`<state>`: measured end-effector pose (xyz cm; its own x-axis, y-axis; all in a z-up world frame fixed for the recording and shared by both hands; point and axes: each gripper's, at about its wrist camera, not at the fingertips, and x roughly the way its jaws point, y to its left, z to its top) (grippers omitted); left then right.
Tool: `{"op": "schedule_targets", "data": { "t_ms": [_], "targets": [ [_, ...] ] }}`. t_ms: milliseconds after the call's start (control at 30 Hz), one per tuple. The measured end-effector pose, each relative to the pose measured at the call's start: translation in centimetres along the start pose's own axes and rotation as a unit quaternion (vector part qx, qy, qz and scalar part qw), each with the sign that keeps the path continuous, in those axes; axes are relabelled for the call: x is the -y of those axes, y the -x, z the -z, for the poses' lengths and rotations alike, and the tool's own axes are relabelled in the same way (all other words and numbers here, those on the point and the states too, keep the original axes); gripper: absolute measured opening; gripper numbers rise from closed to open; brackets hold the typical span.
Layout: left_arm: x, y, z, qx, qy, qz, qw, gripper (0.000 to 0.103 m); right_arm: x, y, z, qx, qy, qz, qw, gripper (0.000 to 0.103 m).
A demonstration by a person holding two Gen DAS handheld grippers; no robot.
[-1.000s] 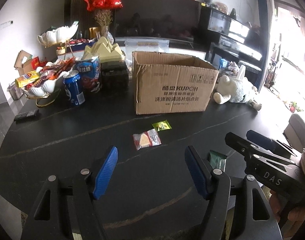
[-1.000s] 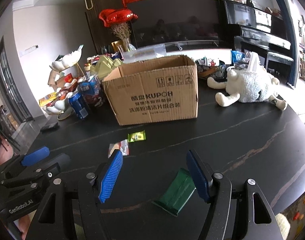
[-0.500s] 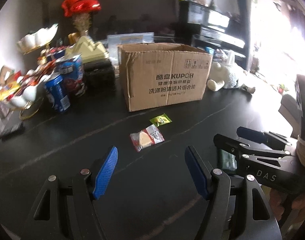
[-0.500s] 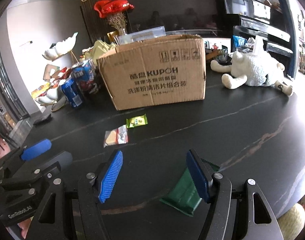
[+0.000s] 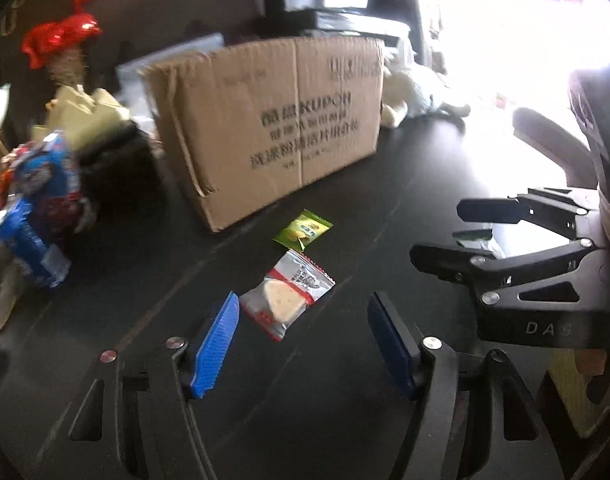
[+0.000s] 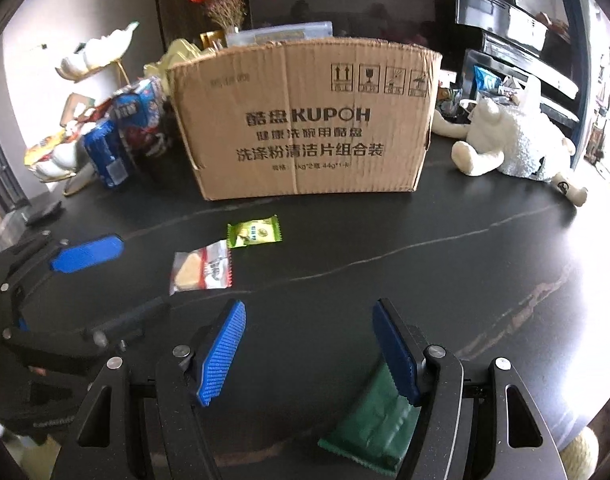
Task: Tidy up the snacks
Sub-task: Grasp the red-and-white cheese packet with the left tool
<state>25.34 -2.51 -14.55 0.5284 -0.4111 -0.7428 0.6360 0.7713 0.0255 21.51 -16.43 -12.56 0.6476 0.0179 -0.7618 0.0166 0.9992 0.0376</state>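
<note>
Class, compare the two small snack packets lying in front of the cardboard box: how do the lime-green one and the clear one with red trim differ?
The lime-green foil packet is opaque; the clear red-trimmed packet shows a pale wedge-shaped snack inside. The green packet looks smaller and lies nearer the brown cardboard box; the clear packet lies nearer the claws. Both lie flat on the black table, untouched.

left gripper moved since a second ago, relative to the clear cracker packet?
Yes. The left gripper has come in toward the cracker packet, which now lies just beyond its fingers; its jaws are closing slightly, nothing held.
</note>
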Motion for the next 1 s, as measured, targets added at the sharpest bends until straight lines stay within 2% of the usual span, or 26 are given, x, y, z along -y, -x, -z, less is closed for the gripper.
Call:
{"op": "schedule_targets", "data": {
  "t_ms": [67,333,633,833,1000],
  "targets": [
    [-0.3,-0.7,-0.3,-0.008,-0.013,0.012,0.9998,0.065,-0.1,-0.6,-0.4,-0.007,-0.011,-0.004,1.000,0.067],
    [-1.1,-2.8,-0.2,-0.021,-0.062,0.000,0.9979,0.064,-0.8,-2.9,-0.8,-0.023,-0.008,0.011,1.000,0.067],
    [-1.2,-4.7,-0.3,-0.024,-0.055,0.007,0.9982,0.064,-0.3,-4.1,-0.6,-0.035,-0.016,0.012,0.999,0.067],
    [-1.3,-4.9,-0.3,-0.030,-0.041,0.022,0.9985,0.043,0.1,-4.3,-0.4,-0.037,-0.023,0.005,0.999,0.067],
    [-1.4,-4.4,0.2,-0.026,-0.027,0.027,0.9989,0.037,0.0,-4.3,-0.5,-0.032,-0.018,0.004,0.999,0.067]
  ]
}}
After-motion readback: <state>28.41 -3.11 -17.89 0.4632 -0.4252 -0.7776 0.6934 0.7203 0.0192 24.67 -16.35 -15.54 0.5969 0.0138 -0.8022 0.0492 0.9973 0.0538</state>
